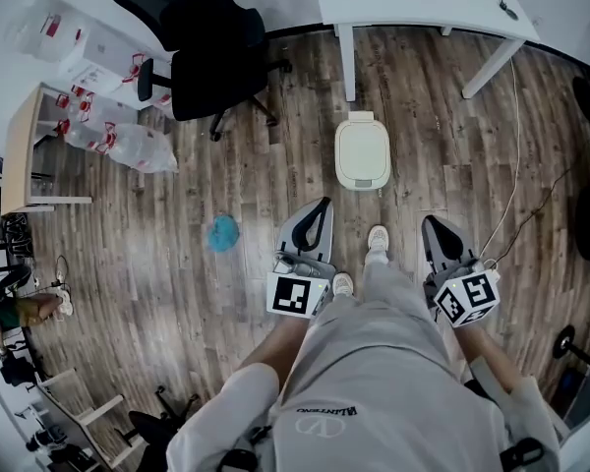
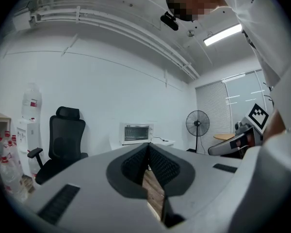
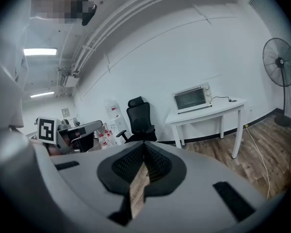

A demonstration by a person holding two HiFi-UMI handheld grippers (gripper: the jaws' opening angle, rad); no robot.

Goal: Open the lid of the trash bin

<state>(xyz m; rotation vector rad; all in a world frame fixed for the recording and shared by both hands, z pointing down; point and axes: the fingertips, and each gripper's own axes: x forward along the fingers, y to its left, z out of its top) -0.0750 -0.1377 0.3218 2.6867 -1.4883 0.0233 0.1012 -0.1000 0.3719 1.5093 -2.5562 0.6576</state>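
Note:
The cream trash bin (image 1: 362,153) stands on the wood floor in front of the person's feet, its lid down flat. In the head view my left gripper (image 1: 321,206) points toward the bin from below and left, a short way from it. My right gripper (image 1: 432,224) hovers further right, also apart from the bin. Both gripper views show the jaws meeting at the tips with nothing held: left gripper (image 2: 148,145), right gripper (image 3: 144,143). Neither gripper view shows the bin.
A black office chair (image 1: 211,62) and a white table (image 1: 423,8) with a toaster oven (image 3: 191,98) stand behind the bin. A blue object (image 1: 222,232) lies on the floor at left, near bagged bottles (image 1: 128,146). A white cable (image 1: 516,175) runs at right, by a fan (image 3: 281,62).

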